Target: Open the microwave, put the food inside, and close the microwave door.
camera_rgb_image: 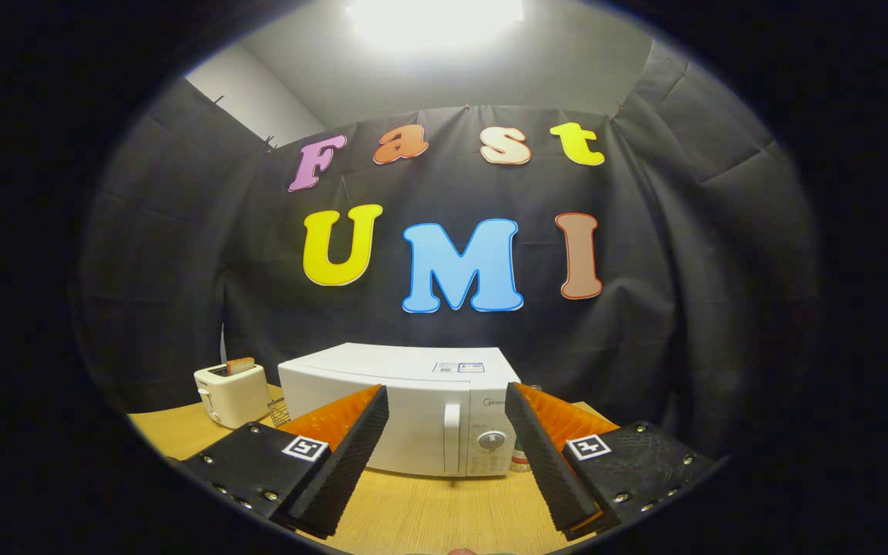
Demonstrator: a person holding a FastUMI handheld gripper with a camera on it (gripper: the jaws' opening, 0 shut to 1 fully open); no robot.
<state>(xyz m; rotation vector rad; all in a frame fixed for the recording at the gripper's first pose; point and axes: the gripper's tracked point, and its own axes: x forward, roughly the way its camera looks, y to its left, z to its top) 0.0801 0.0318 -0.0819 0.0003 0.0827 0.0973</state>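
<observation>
We are looking at the very start of the task, as far as we can judge. The white microwave (405, 408) is sitting on the wooden table (428, 512) just beyond our fingers, its door closed and its vertical handle (452, 435) untouched beside the dial (492, 441). Our gripper (446, 455) is hovering spread wide and holding nothing. A cream toaster (232, 393) with a slice of toast (240, 364) in its slot is standing left of the microwave; that slice may be the food. Opening, loading and closing are all remaining.
</observation>
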